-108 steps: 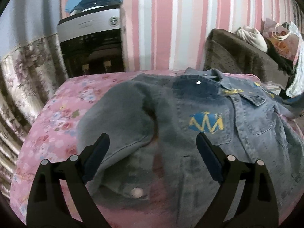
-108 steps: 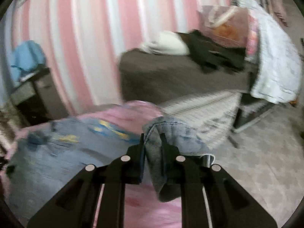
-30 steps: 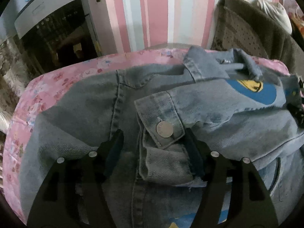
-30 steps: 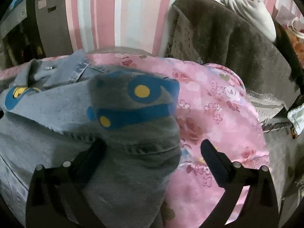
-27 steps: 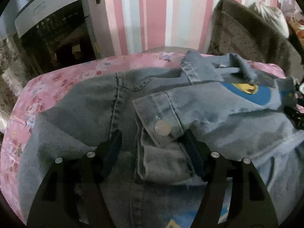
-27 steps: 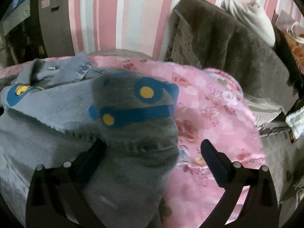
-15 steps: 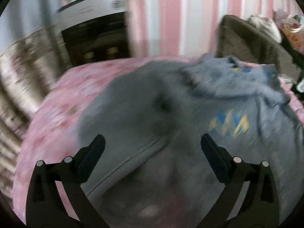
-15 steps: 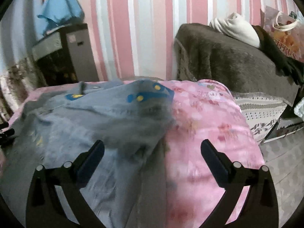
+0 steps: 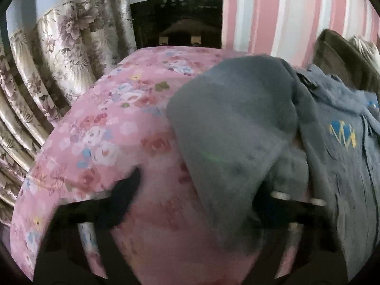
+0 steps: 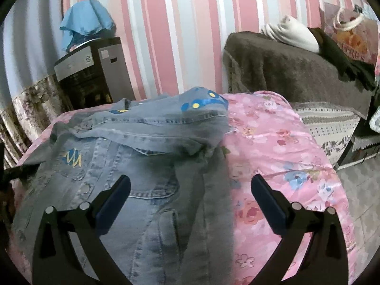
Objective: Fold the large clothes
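Left wrist view: we find the denim jacket (image 9: 237,142) on the bed (image 9: 114,128), its sleeve running toward 12 o'clock between the closing left fingers (image 9: 125,190), ungripped, while the right gripper (image 10: 190,197) hangs released above.

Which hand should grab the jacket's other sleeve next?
Probably the left. The left gripper has the unfolded sleeve between its closing jaws. The right gripper hangs open over the denim jacket, where that side's sleeve is already folded across.
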Demonstrator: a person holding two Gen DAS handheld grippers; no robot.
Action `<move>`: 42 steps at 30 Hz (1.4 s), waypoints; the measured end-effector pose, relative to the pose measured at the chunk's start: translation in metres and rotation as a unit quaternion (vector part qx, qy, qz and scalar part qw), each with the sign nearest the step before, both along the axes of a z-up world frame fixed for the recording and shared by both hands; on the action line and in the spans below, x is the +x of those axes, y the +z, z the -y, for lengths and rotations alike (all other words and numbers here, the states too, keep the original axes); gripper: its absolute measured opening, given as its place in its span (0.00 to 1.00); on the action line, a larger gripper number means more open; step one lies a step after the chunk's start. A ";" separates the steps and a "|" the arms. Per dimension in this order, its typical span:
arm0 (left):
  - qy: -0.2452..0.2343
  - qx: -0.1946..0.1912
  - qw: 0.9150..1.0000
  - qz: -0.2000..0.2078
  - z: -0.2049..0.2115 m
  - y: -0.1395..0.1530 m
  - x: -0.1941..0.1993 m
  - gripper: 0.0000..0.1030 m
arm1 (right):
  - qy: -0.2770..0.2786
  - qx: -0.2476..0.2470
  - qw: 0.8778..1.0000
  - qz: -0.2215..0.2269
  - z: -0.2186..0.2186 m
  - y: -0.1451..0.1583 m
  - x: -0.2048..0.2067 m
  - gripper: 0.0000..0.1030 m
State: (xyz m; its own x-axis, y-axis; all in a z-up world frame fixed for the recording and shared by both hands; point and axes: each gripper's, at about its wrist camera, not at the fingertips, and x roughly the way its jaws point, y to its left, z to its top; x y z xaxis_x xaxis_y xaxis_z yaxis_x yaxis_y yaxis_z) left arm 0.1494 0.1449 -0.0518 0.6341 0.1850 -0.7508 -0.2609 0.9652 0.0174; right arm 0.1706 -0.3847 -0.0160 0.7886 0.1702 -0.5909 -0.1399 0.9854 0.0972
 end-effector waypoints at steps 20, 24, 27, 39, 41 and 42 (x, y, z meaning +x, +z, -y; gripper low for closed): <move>0.082 0.140 0.986 0.044 -0.083 0.038 0.024 0.26 | -0.005 0.018 0.999 -0.044 -0.003 -0.039 0.008 0.98; 0.126 0.139 0.982 0.012 -0.101 0.014 0.008 0.61 | 0.001 0.018 0.999 -0.045 -0.005 -0.040 0.009 0.98; 0.123 0.108 0.986 -0.005 -0.113 0.007 0.005 0.82 | 0.008 0.013 0.999 -0.048 -0.010 -0.041 0.010 0.98; 0.093 0.109 0.990 0.016 -0.116 0.021 0.041 0.90 | 0.001 0.025 0.998 -0.051 -0.007 -0.043 0.011 0.98; 0.090 0.100 0.991 0.018 -0.116 0.021 0.047 0.79 | 0.003 0.028 0.998 -0.057 -0.006 -0.041 0.014 0.98; 0.084 0.092 0.992 0.013 -0.117 0.019 0.051 0.69 | 0.005 0.030 0.998 -0.058 -0.006 -0.039 0.015 0.98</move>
State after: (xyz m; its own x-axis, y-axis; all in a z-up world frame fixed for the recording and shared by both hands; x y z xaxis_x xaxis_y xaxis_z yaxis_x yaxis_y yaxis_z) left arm 0.2008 0.2621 -0.0331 0.6012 0.4226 -0.6782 -0.4207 0.8890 0.1810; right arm 0.1860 -0.3783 -0.0549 0.7139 0.2148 -0.6665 -0.1337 0.9761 0.1714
